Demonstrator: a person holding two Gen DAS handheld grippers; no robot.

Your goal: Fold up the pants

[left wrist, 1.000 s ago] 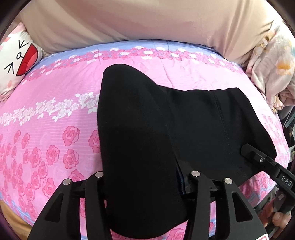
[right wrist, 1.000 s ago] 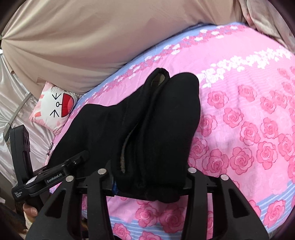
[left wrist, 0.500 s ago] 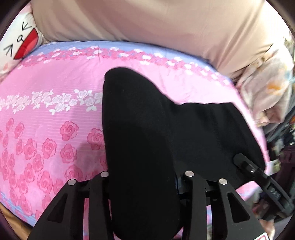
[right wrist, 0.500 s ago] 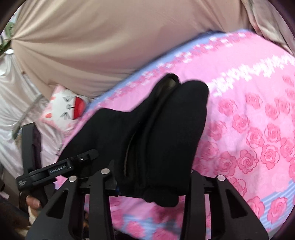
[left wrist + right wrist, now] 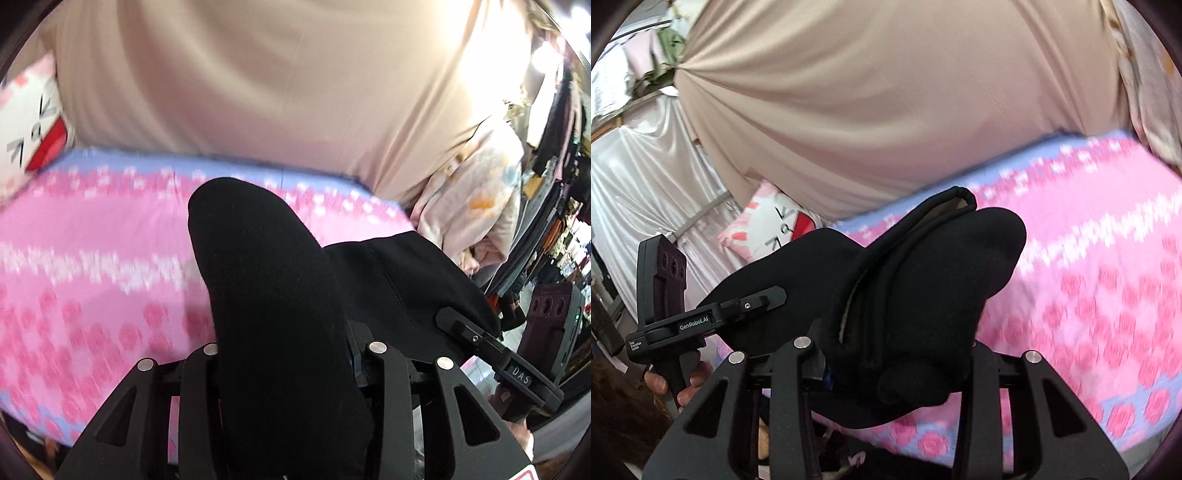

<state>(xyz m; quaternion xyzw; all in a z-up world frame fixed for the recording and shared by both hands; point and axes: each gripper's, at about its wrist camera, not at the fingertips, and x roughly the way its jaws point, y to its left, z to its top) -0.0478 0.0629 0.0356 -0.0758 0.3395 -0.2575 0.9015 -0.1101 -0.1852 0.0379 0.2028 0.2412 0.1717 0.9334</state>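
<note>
Left tool (image 5: pixel 291 354): pinching a thick fold of the black pants (image 5: pixel 269 295).
Right tool (image 5: pixel 886 350): pinching the pants' other bunched end.
Pants: stretched between both tools, held above the bed (image 5: pixel 92 266).
Pillow (image 5: pixel 775 225): beyond the left tool.

Black pants (image 5: pixel 280 314) bunch over both grippers' fingertips and hide them, the pink rose bedsheet (image 5: pixel 92 295) smears into motion blur, and the cat-face pillow (image 5: pixel 26 140) is cut off at the left wrist view's edge.
</note>
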